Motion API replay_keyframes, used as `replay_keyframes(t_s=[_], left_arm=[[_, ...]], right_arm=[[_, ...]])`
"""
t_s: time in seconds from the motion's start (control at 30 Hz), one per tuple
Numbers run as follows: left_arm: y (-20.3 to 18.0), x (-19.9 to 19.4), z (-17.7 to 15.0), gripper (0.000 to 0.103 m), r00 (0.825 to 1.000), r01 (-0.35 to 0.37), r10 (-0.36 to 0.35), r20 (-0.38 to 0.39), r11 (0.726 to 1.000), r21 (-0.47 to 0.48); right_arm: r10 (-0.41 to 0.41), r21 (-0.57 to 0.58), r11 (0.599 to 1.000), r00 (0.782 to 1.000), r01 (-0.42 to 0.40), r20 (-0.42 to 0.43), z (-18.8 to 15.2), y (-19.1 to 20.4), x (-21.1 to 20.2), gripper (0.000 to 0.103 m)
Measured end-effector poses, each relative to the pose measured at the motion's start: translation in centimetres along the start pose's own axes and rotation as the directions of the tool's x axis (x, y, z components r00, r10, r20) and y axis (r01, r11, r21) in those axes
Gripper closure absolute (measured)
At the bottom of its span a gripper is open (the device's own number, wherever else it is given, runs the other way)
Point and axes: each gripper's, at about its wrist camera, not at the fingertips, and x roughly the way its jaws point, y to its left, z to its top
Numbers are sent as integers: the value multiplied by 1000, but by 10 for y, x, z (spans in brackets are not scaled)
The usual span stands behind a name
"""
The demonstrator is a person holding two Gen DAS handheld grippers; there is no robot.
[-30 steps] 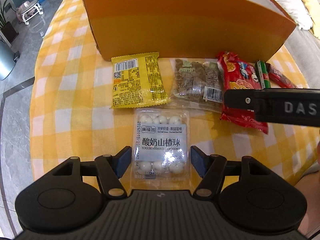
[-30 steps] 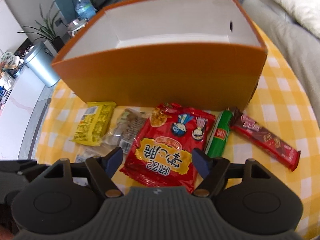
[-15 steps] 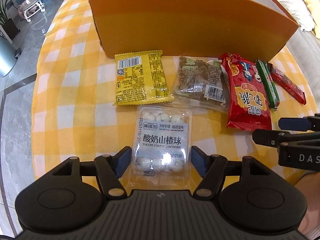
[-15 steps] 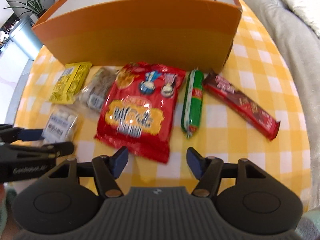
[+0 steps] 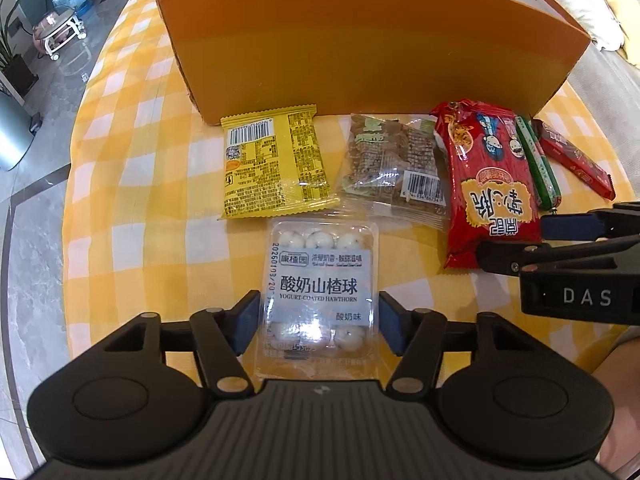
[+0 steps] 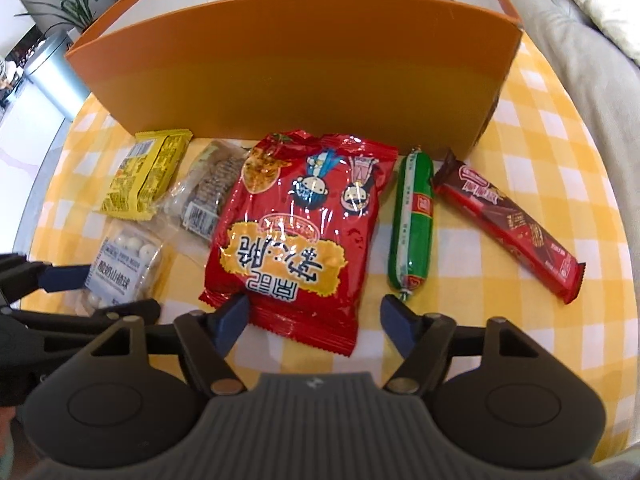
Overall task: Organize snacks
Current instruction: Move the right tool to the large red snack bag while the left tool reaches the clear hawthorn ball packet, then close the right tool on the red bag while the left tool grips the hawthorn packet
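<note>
Yellow and white checks cover the round table, and a big orange box stands near its far edge.

From the left wrist, the left gripper points down at a clear pack of yogurt-coated hawthorn balls lying closest to the near edge. Its blue fingers sit one on each side of the pack and are closing in, but I cannot tell if they press it yet. Just past the pack lie a yellow snack packet and a clear packet of brown snacks, both in front of the box. The right gripper's black arm pokes in from the right.

From the right wrist, the right gripper hangs over the near end of a red chip bag. Its fingers stand fairly wide. The left one touches the bag's corner and the right one is off to the side, so it holds nothing. A green sausage stick and a dark red wafer bar lie to the right, nearer the table's right edge.

The hawthorn pack is smooth and stiff, so it could slip out or crack if squeezed hard. The chip bag is puffy and could slide away or get crushed. The two grippers are close and could bump.
</note>
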Motion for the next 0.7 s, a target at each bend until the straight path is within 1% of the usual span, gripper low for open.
replay_keyframes(t_s=[0.03, 0.17, 0.27, 0.4, 0.43, 0.47, 0.53, 0.6, 0.67, 0.7], left_arm=[[0, 0, -1, 34, 1000, -1, 1, 1, 1000, 1], [-1, -1, -2, 36, 1000, -4, 4, 5, 1000, 4], [0, -1, -2, 36, 1000, -2, 2, 5, 1000, -1], [1, -5, -2, 36, 1000, 1, -1, 8, 1000, -9], [1, -7, -2, 36, 1000, 1, 0, 11, 1000, -10], [1, -9, -2, 36, 1000, 1, 0, 15, 1000, -10], [1, -14, -2, 36, 1000, 4, -3, 21, 1000, -12], [1, -17, -2, 36, 1000, 8, -8, 24, 1000, -17], [1, -21, -4, 36, 999, 9, -9, 32, 1000, -26], [2, -23, -4, 36, 999, 10, -9, 35, 999, -31]], right_arm=[[3, -2, 1000, 1000, -3, 3, 0, 1, -1, 45], [-6, -8, 1000, 1000, 6, 9, -4, 2, -4, 57], [-10, 6, 1000, 1000, 10, 9, -5, -2, -5, 75], [10, 29, 1000, 1000, -10, 2, -7, -7, -9, 87], [7, 28, 1000, 1000, -7, 2, -8, -7, -10, 91], [6, 28, 1000, 1000, -6, 4, -9, -8, -12, 92], [0, 28, 1000, 1000, 0, 7, -10, -9, -16, 101], [-4, 37, 999, 1000, 4, 1, -12, -12, -19, 103], [1, 65, 998, 1000, 0, -7, -16, -18, -23, 103], [2, 82, 997, 1000, -2, -4, -17, -21, -26, 98]])
